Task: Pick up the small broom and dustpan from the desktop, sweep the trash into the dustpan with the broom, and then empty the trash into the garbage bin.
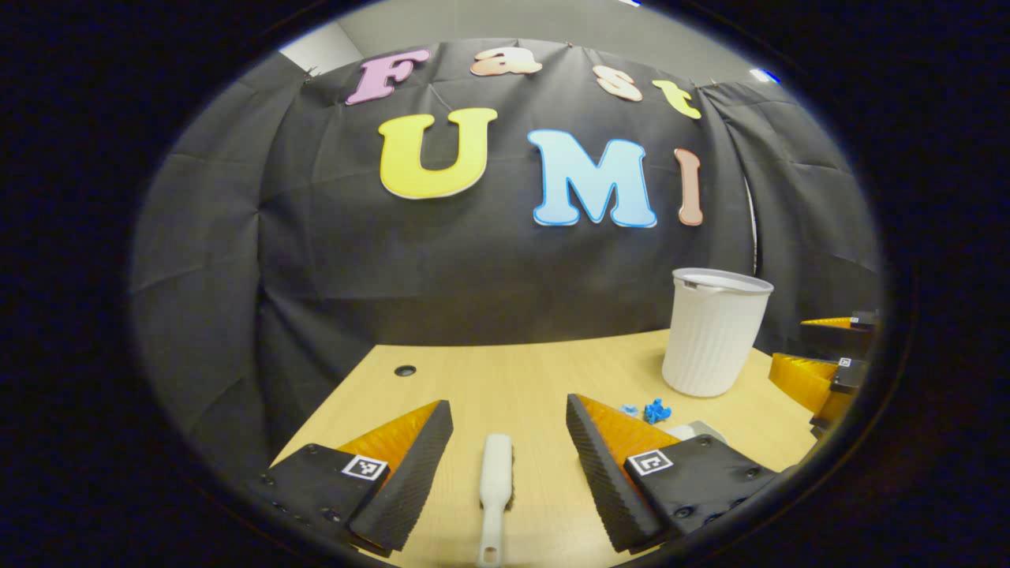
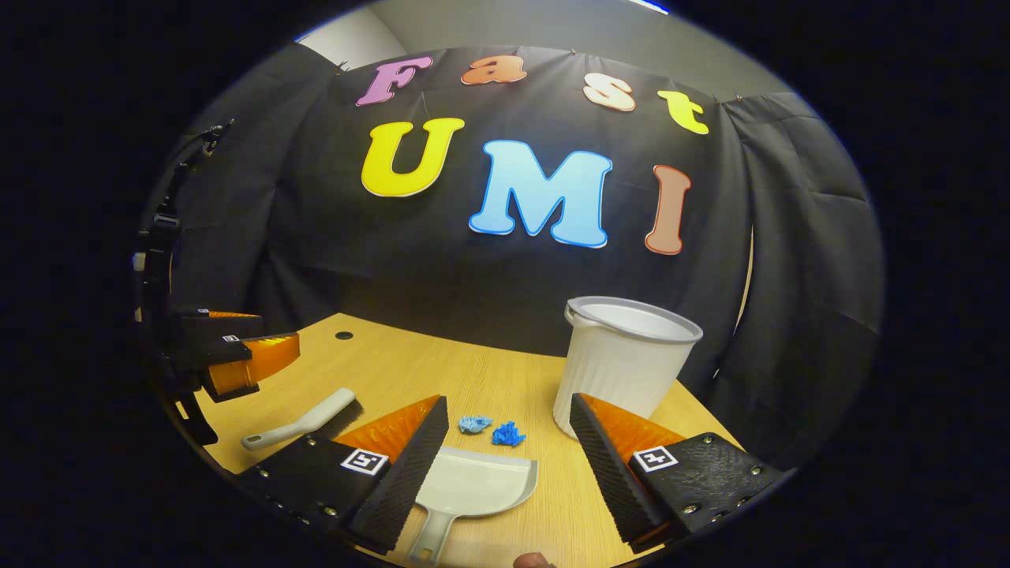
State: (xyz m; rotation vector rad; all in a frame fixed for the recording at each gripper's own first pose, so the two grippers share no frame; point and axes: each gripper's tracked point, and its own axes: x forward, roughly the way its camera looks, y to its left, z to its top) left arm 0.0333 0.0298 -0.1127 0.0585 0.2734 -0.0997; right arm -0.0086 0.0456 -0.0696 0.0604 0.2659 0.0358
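The left hand-held gripper [image 1: 509, 446] hung above the tabletop [image 1: 473, 386] with its jaws spread wide, and the small broom [image 1: 495, 489] lay flat on the wood between the fingers, untouched by either, handle end nearest the camera. Taking the white garbage bin [image 2: 623, 359] as the mark, the blue scraps of trash [image 2: 507, 434] lay on the tabletop just beside its base, to its left in the right gripper view. The grey dustpan [image 2: 473, 485] rested near the bin, just in front of the scraps, mouth facing them. The right hand-held gripper [image 2: 509, 450] was also wide open, straddling the dustpan without contact. The broom sat farther from the bin, beyond the dustpan.
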